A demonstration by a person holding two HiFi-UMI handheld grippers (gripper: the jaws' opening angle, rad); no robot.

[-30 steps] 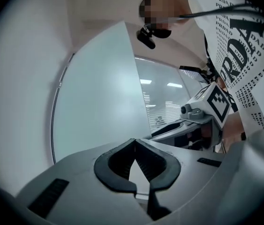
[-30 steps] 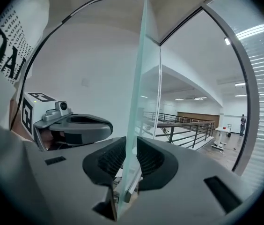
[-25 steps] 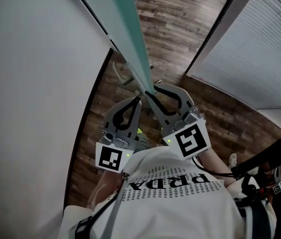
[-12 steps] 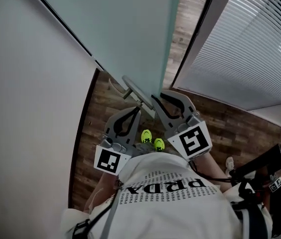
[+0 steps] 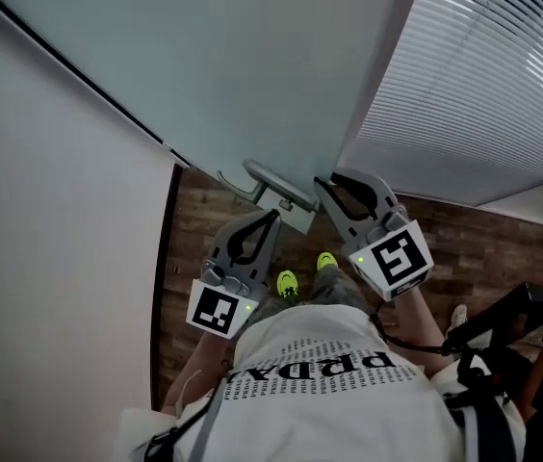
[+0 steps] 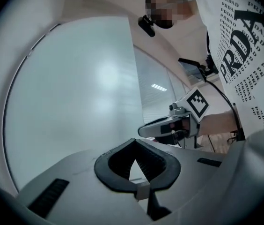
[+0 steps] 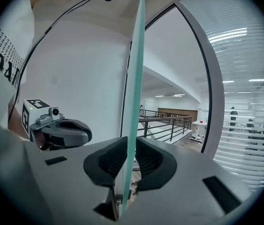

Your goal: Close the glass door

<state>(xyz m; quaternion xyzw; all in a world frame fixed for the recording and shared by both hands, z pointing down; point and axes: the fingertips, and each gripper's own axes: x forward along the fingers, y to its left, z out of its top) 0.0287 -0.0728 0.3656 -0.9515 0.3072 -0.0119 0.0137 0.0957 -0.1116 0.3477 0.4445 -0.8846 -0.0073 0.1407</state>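
Frosted pale-green glass door [image 5: 233,56] is swinging nearer the dark door frame [image 7: 210,107] than a second ago, its free edge pinched in the jaws of the right gripper [image 7: 129,162], while the left gripper [image 6: 134,167], jaws together and empty, is travelling alongside, so only a narrowing gap is remaining.

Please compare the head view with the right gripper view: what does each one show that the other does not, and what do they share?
Only the head view: the bright yellow-green shoes, the black-and-white marker cube on the grey right gripper, and the silver lever handle seen plainly.
Only the right gripper view: the dark metal railing beyond the doorway, and how that gripper's jaws close on the door's thin edge.
Both: the pale green frosted glass door, the white slatted blinds, the grey left gripper.
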